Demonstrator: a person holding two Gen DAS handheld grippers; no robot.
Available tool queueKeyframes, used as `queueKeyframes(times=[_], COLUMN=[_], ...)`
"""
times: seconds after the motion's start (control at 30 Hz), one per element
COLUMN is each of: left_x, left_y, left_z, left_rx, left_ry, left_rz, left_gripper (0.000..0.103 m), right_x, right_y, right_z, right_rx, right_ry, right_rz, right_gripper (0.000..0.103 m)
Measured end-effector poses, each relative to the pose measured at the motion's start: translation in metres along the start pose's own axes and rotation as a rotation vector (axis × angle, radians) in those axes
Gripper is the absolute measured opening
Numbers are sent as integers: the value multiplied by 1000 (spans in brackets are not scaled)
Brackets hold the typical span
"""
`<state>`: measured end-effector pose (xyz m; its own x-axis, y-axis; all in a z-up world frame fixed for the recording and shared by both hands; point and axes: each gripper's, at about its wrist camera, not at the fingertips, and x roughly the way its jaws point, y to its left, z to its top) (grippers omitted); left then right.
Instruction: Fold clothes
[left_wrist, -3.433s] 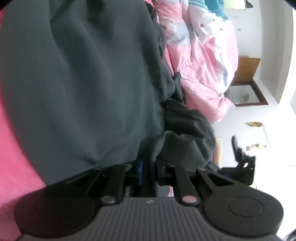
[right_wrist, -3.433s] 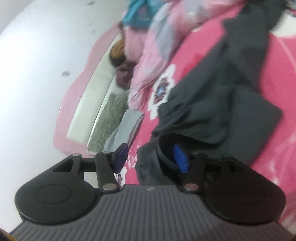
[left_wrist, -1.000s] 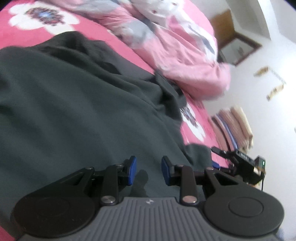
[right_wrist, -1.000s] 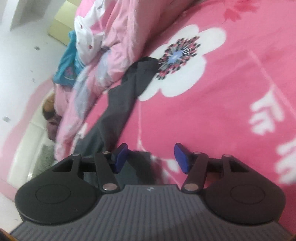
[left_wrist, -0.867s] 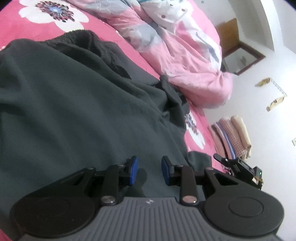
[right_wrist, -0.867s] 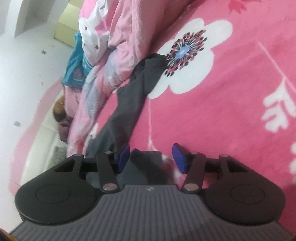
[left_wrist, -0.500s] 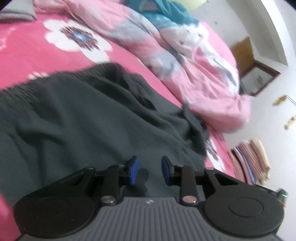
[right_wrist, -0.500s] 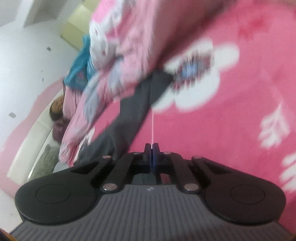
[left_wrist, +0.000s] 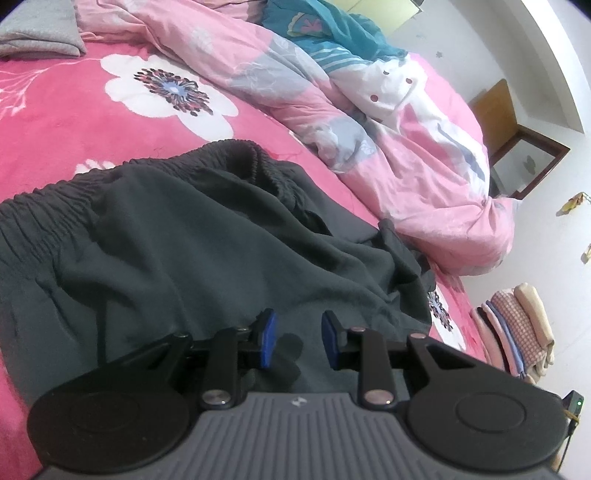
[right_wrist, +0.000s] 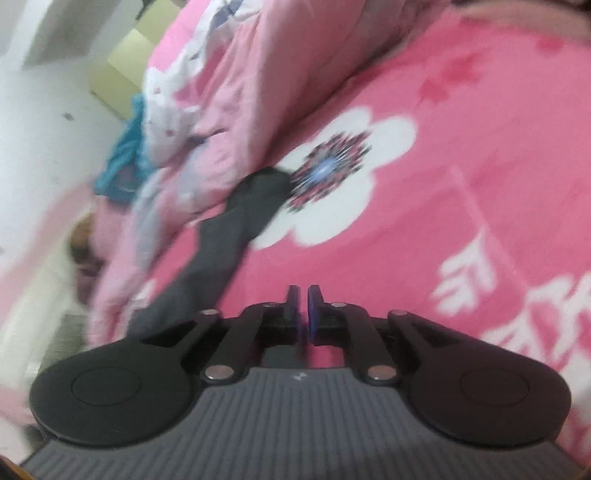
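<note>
Dark grey trousers (left_wrist: 207, 236) lie waistband far-left, legs near-right; left tongs (left_wrist: 298, 339) apart, right tongs (right_wrist: 303, 308) pinched, empty.

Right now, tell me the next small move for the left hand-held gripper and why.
Probably lower the left hand-held gripper and close on the dark grey trousers just ahead: its jaws stand open over wrinkled fabric, nothing between them. The right hand-held gripper looks shut, apparently empty, though blurred.

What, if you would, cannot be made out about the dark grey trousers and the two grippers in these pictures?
- Dark grey trousers: in the left wrist view, the near part is hidden by the open left gripper body, and the waistband is cut off at the left edge.
- Right gripper: in the right wrist view, motion blur hides whether the near-closed blue pads pinch any cloth.
- Trouser leg: blurred, hem unclear.
</note>
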<state>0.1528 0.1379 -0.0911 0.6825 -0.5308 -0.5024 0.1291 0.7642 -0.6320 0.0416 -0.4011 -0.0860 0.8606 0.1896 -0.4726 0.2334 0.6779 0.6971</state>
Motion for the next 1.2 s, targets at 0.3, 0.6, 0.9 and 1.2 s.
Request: queueKeyframes(times=[0.3, 0.6, 0.9, 1.2], left_x=[-7, -13, -14, -27], left_y=[2, 8, 11, 8], left_z=[-3, 1, 3, 0], left_rx=[-20, -67, -79, -45], left_ry=[-42, -81, -89, -136], left_rz=[2, 0, 2, 1], left_gripper=[28, 30, 32, 34], right_x=[34, -12, -24, -110], right_y=[51, 43, 5, 53], right_z=[-23, -8, -4, -73], right_rx=[-296, -238, -67, -311], right_ry=[136, -88, -123, 54], right_rz=[-55, -227, -273, -171], right_gripper=[2, 2, 26, 27])
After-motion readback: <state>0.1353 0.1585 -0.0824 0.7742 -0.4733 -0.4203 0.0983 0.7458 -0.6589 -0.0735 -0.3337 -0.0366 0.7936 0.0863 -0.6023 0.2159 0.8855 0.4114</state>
